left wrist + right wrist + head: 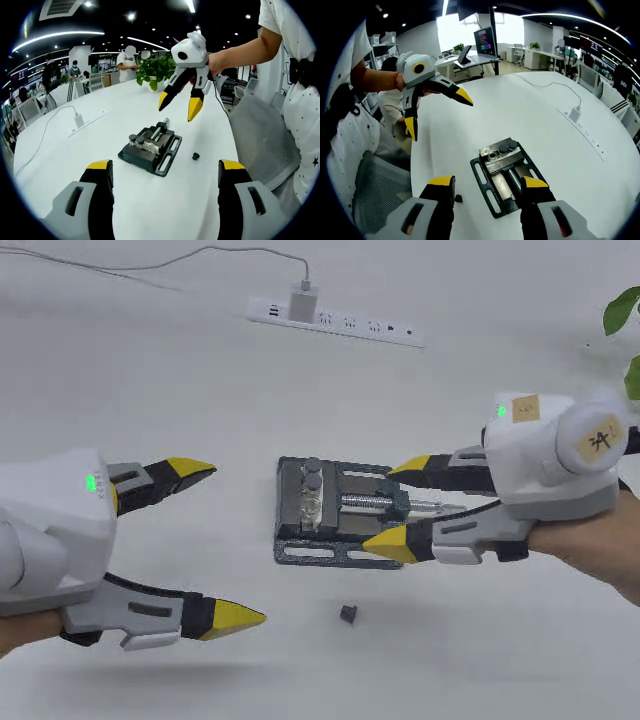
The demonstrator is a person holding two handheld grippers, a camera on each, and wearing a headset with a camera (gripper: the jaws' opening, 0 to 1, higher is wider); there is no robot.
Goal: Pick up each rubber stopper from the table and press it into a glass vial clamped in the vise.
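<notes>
**Head view: both grippers empty, one stopper loose short of the vise**

Both pairs of fingers are spread wide and hold nothing. The left gripper (238,543) hangs over bare counter (150,400). The right gripper (378,507) comes in from the other side, its fingertips over the screw end of the vise (330,556).

A small dark rubber stopper (348,614) lies alone on the counter, just past the tip of the left gripper's nearer finger and just beneath the right gripper's nearer finger. It is apart from the vise, on the person's side.

To my eye the step is fetching that stopper. It is small and squat, so the fingers should come down on either side of it and close on its flanks. The narrow end should point down, ready for the glass. In the vise the vials (311,502) stand in a row. Two look capped in black and one seems open, though I can't be sure from here. The press ought to go straight down over the open mouth, not at a slant, with the other fingers held clear of the caps.

In the right gripper view the counter's edge and a mesh chair (380,185) lie close behind the stopper, so a nudge could roll it off. Beyond the fingertips there is plenty of open counter. The power strip (335,322) and a plant (625,320) sit well apart at the far side.
</notes>
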